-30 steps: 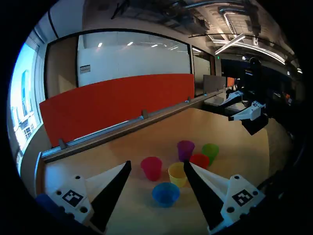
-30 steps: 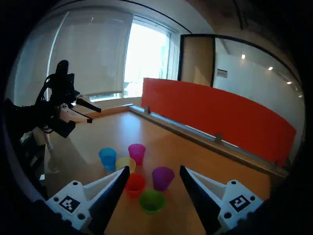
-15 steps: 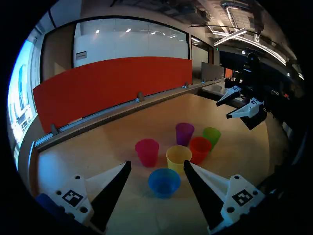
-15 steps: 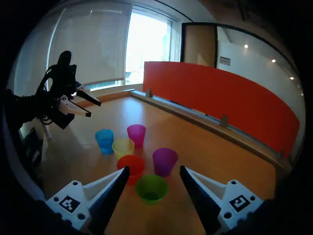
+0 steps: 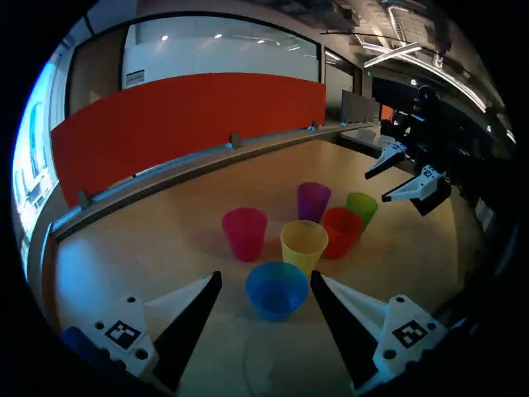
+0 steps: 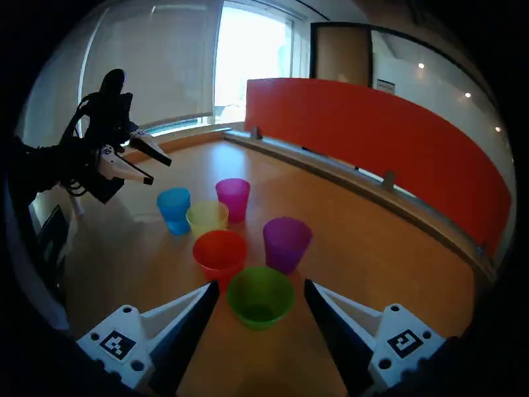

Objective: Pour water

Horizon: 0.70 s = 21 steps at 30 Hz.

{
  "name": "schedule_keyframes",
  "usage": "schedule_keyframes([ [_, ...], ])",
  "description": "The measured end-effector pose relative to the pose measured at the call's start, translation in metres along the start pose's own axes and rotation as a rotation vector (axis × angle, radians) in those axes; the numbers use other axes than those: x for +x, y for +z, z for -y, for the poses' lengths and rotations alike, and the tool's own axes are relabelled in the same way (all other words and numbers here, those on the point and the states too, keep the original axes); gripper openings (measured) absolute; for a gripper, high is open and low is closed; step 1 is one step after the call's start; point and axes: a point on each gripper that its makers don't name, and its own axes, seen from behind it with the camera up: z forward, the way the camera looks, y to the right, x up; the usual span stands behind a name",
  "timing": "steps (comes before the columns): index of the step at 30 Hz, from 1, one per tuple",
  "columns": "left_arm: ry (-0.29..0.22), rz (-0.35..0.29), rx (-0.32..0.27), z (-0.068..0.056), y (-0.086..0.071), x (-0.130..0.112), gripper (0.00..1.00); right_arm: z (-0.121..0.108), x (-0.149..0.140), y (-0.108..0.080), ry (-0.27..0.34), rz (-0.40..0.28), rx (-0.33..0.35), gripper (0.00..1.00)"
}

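Gaping, left tool (image 5: 264,274) faces blue cup (image 5: 276,299); right tool (image 6: 260,284) faces green cup (image 6: 260,298).

Six coloured plastic cups (image 5: 303,241), upright, closely clustered

Both hand-held grippers (image 5: 264,272) (image 6: 259,282) wide apart, empty.

No lettering is legible; the wall notice (image 5: 134,77) is blurred.
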Motion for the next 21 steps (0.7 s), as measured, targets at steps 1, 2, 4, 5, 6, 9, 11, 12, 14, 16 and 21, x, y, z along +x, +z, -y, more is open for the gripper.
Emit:
schedule_keyframes([
  [1,0.0,0.005,-0.002,-0.001,0.001,-0.002,1.0,0.0,-0.003,0.001,0.001,0.005,0.002,0.99],
  [2,-0.001,0.009,-0.005,-0.002,0.002,-0.005,1.0,0.001,-0.006,0.002,0.002,0.01,0.003,0.99],
  [4,-0.001,0.018,-0.008,-0.003,0.004,-0.009,1.0,0.001,-0.011,0.004,0.006,0.018,0.005,0.99],
  [5,0.0,0.023,-0.009,-0.003,0.005,-0.011,1.0,0.001,-0.013,0.005,0.008,0.021,0.006,0.99],
  [6,0.0,0.027,-0.011,-0.004,0.006,-0.013,1.0,0.001,-0.015,0.006,0.01,0.025,0.007,0.99],
  [9,0.001,0.041,-0.015,-0.005,0.009,-0.019,1.0,0.001,-0.021,0.008,0.014,0.036,0.009,1.0],
  [11,0.002,0.051,-0.018,-0.006,0.01,-0.023,1.0,0.001,-0.026,0.008,0.012,0.044,0.01,0.99],
  [12,0.003,0.056,-0.02,-0.007,0.011,-0.025,1.0,0.001,-0.028,0.009,0.011,0.049,0.01,0.99],
  [14,0.004,0.066,-0.023,-0.008,0.013,-0.03,1.0,0.001,-0.032,0.01,0.006,0.057,0.009,1.0],
  [16,0.006,0.076,-0.027,-0.009,0.014,-0.034,1.0,0.001,-0.035,0.011,0.002,0.064,0.009,0.99],
  [21,0.012,0.097,-0.033,-0.011,0.018,-0.043,1.0,0.002,-0.041,0.016,-0.007,0.076,0.009,0.99],
])
